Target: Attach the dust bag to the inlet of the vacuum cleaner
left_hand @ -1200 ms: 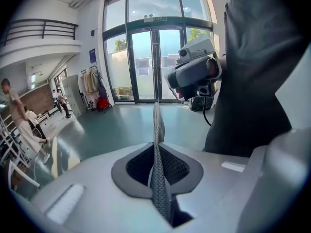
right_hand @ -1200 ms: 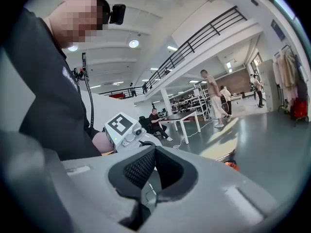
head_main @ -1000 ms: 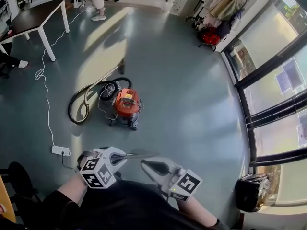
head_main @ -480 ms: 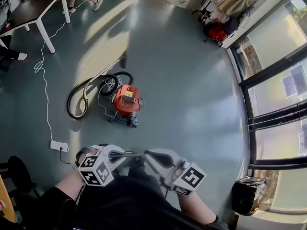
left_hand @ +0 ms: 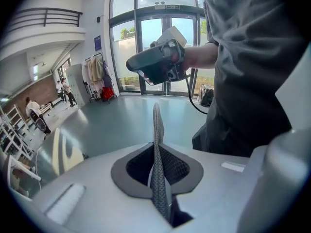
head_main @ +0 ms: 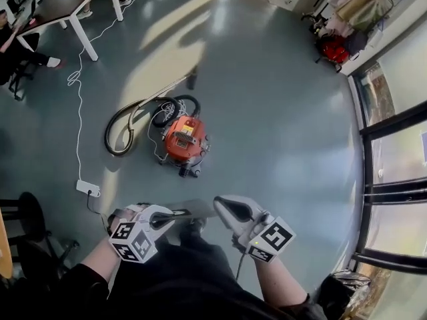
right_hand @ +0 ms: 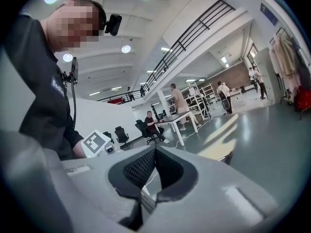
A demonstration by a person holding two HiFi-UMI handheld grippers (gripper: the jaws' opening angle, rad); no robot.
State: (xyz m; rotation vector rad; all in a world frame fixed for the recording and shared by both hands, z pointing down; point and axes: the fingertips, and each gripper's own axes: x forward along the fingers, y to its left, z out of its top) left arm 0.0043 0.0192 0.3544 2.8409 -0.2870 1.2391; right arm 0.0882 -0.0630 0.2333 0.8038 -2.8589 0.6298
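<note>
Dust bag (head_main: pixel 197 209) clamped in left tongs (head_main: pixel 177 213) | right tongs (head_main: pixel 220 205) together, empty, shifted forward | vacuum cleaner (head_main: pixel 185 139) ahead on floor (head_main: pixel 280 132)

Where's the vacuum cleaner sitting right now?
In the head view, the orange vacuum cleaner stands on the grey floor, left of centre, with its looped hose at its left and a white power strip nearer the person.

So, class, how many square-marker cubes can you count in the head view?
2. One marker cube sits low and left of centre; the other sits low and right of centre. None seems hidden.
</note>
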